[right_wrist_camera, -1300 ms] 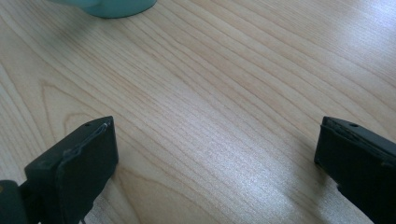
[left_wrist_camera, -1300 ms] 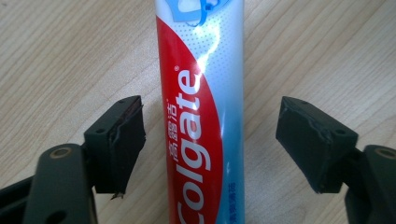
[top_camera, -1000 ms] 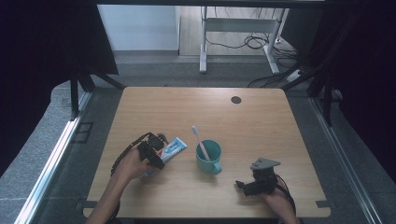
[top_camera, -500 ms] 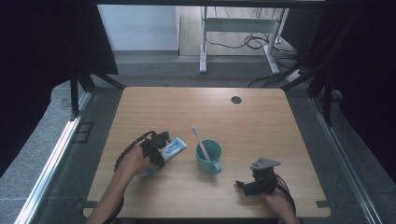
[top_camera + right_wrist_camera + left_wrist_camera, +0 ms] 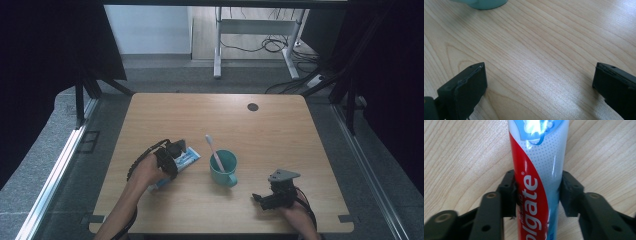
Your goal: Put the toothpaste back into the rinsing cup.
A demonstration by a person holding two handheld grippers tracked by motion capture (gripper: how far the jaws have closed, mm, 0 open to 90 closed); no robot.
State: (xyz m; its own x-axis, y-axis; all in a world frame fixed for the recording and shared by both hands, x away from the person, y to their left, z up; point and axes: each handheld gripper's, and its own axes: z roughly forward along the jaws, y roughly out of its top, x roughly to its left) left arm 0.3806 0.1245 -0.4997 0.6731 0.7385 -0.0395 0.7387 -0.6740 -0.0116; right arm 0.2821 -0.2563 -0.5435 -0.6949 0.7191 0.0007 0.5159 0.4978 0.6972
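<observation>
Room: grey floor all around, dark curtains on both sides, and a metal desk frame with cables far at the back.
Table [image 5: 280, 125]: light wood, with a small dark round hole [image 5: 252, 107] near its far edge.
High view, left side: the left gripper [image 5: 176, 151] is over the table, held by the person's left hand [image 5: 146, 171].
High view, toothpaste tube [image 5: 181, 162]: it lies between the left gripper's black jaws — one end pokes out toward the cup, the other sticks out below the hand.
High view, cup [image 5: 223, 168]: green with a handle, standing upright just beside the tube, near the middle of the table.
High view, toothbrush [image 5: 214, 151]: it stands in the cup and leans toward the far left.
High view, right side: the right gripper [image 5: 259, 198] sits low on the table near the front edge, well apart from the cup, with a grey plate on top.
Left gripper view: the two black jaws press on both sides of the toothpaste tube [image 5: 536, 182] — red, white and blue — with wood underneath.
Right gripper view: the jaws are spread wide with bare wood between them.
Right gripper view, cup [image 5: 482, 3]: just its green bottom edge peeks in at the top.
</observation>
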